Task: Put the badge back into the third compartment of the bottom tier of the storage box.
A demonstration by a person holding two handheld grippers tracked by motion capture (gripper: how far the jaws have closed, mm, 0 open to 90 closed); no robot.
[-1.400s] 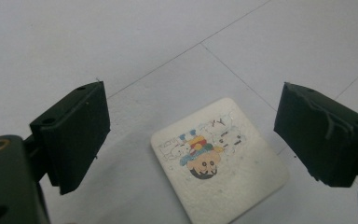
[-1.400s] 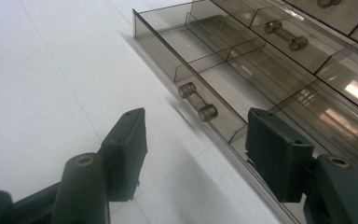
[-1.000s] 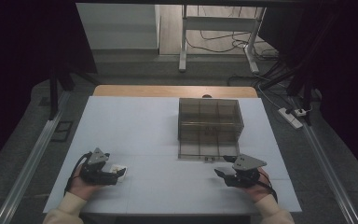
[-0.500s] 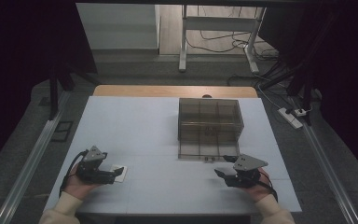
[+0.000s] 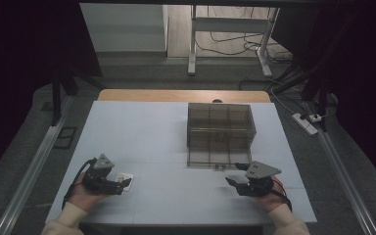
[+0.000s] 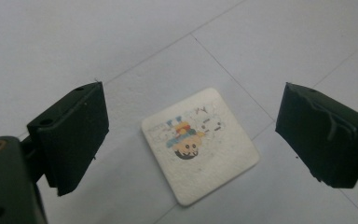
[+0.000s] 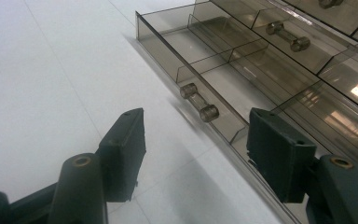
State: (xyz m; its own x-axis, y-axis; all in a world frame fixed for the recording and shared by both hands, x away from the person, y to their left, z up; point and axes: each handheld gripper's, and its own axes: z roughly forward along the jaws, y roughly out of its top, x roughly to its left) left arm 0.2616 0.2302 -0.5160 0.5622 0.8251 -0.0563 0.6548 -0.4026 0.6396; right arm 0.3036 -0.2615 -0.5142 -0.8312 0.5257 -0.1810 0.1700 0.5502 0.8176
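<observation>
A small square card (image 6: 200,145) with rounded corners is seen lying flat on the white worktop (image 5: 152,132), near its front left corner. The card is white, and a small colourful cartoon print sits on its upper face; in the left gripper view the print appears upside down. The card is turned at an angle to the seams of the worktop. In the high view the card (image 5: 125,179) lies well apart from the far edge.

A dim room: grey floor (image 5: 142,73), white desk frame (image 5: 230,29), tangled cables (image 5: 220,46).
</observation>
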